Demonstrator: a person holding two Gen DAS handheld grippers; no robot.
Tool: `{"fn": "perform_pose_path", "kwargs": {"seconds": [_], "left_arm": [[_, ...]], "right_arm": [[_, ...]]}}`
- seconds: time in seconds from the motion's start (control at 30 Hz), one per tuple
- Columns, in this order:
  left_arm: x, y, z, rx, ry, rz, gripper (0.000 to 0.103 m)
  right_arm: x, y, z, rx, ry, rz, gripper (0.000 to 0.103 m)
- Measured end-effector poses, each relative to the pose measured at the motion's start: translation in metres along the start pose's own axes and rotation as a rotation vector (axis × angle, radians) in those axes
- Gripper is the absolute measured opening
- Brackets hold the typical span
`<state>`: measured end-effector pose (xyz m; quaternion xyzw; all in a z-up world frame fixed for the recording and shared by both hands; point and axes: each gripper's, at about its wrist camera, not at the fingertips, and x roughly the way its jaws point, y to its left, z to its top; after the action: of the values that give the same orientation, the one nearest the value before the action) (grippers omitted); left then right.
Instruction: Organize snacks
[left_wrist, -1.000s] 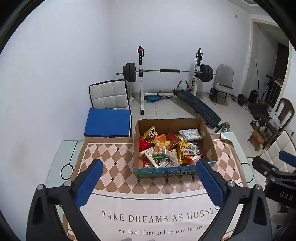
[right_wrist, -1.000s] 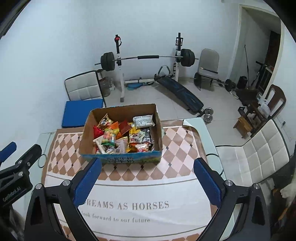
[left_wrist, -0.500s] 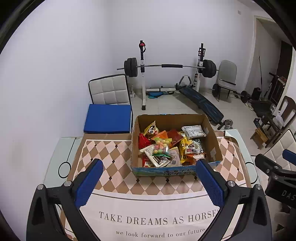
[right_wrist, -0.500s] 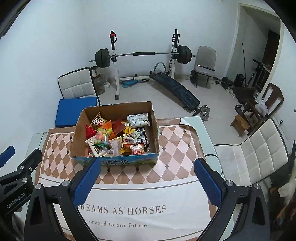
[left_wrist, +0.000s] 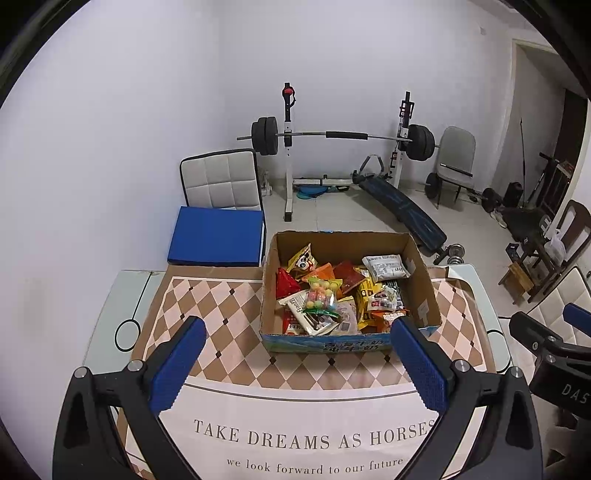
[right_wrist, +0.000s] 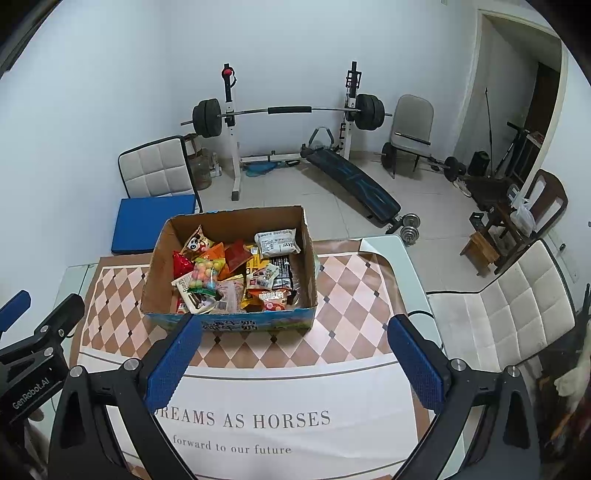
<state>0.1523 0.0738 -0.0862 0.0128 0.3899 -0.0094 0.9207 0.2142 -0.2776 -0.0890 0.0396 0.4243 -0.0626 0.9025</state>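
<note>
Blue-padded fingers (left_wrist: 177, 365) of the left gripper (left_wrist: 295, 363) and right gripper (right_wrist: 291, 360) spread wide, empty, just short of the cardboard snack box (left_wrist: 347, 338). It sits on a checked tablecloth (left_wrist: 207, 317); behind stands a barbell rack (left_wrist: 343, 136).

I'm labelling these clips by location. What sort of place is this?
Probably a room at home, used as gym and dining space: a barbell rack, a sit-up bench, and a table holding a snack box.

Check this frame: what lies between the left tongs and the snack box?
Only bare tablecloth, its diamond-check band: no loose snack lies between the open left tongs and the cardboard box. The left wrist view shows it.
</note>
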Motion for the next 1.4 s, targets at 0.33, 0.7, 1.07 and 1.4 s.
{"fn": "perform_pose_path", "kwargs": {"seconds": [0.33,0.7,1.07,1.4], "left_arm": [[-0.005,-0.002,0.002,-0.007,-0.008,-0.004,0.103],[-0.008,-0.004,0.004,-0.005,-0.01,-0.009,0.103],[-0.012,-0.004,0.002,-0.005,-0.013,-0.014,0.103],[-0.012,-0.004,0.003,-0.006,-0.015,-0.013,0.103]], "right_arm": [[-0.005,0.002,0.002,-0.013,-0.009,0.005,0.102],[-0.008,0.003,0.006,-0.028,-0.015,0.013,0.103],[-0.01,0.004,0.007,-0.031,-0.016,0.016,0.103],[-0.011,0.004,0.007,-0.033,-0.017,0.02,0.103]]}}
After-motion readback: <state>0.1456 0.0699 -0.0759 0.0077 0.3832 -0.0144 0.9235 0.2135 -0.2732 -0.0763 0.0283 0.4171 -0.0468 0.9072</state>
